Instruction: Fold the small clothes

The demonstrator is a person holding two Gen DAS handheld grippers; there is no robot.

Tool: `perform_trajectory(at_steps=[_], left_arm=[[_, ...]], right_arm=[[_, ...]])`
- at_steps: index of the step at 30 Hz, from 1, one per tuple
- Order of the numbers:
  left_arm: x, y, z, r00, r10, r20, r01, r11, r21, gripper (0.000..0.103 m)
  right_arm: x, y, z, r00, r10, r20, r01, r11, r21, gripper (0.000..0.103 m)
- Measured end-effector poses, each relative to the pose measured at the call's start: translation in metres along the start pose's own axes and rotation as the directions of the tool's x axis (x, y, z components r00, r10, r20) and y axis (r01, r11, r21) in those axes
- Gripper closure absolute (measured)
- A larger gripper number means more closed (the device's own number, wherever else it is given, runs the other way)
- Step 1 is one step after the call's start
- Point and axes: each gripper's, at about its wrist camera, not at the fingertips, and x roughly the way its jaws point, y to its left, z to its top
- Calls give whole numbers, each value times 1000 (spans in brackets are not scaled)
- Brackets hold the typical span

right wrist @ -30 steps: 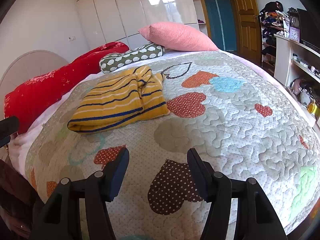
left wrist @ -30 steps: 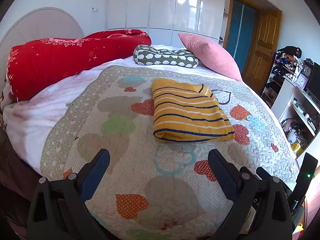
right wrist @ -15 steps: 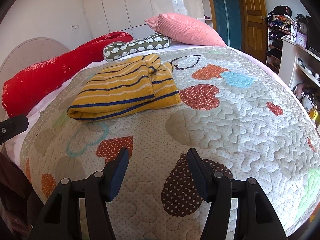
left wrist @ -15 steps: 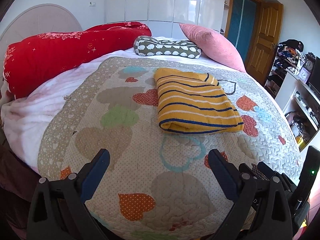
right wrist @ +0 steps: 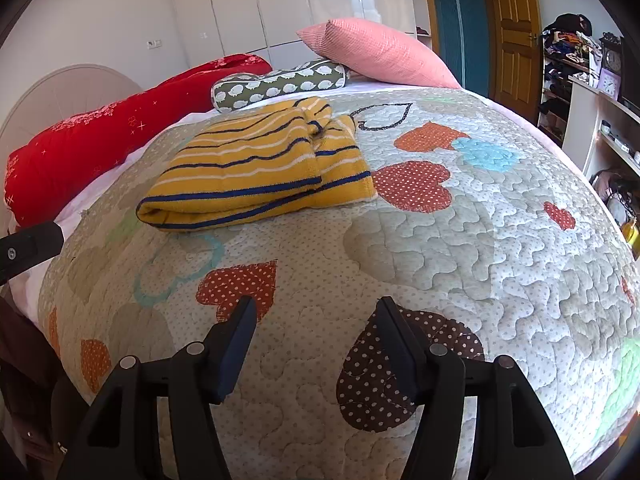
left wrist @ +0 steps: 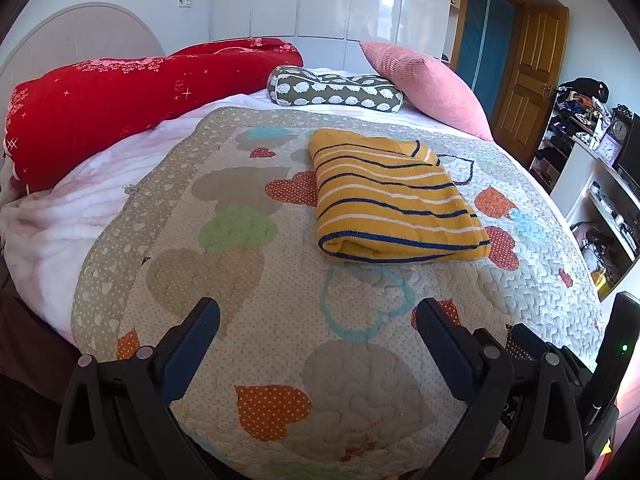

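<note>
A yellow sweater with blue and white stripes (left wrist: 394,200) lies folded in a thick rectangle on the heart-patterned quilt (left wrist: 240,280). It also shows in the right wrist view (right wrist: 256,168). My left gripper (left wrist: 318,322) is open and empty, hovering over the quilt well short of the sweater. My right gripper (right wrist: 314,320) is open and empty, near the quilt's front, to the right of the sweater's folded edge.
A red duvet (left wrist: 120,92), a grey patterned bolster (left wrist: 334,91) and a pink pillow (left wrist: 424,80) lie at the head of the bed. White shelves with clutter (left wrist: 600,184) stand to the right. A wooden door (left wrist: 532,72) is behind.
Both grippers have moved closer to the bed and lower. The sweater looks larger in both views and has not moved on the quilt. Both stay open.
</note>
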Motion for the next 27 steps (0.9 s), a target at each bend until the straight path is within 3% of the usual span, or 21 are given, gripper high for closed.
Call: perform_trajectory(at_steps=[10,17,27], left_arm=[[-4,0,-1,1000,0,30,0,1000,-12,5],[-19,2,0,995,20,93,-19,1000,-20,5],[-52,9,3,970,89,225,-79,995,-52,0]], right_arm=[[2,-1,-1,1000,-6,-5,6,1000,1,35],[-1,2,-2,1000,-6,-2,6,1000,-11,35],[-16,15,-2,999,-8,41,11,998,-60,34]])
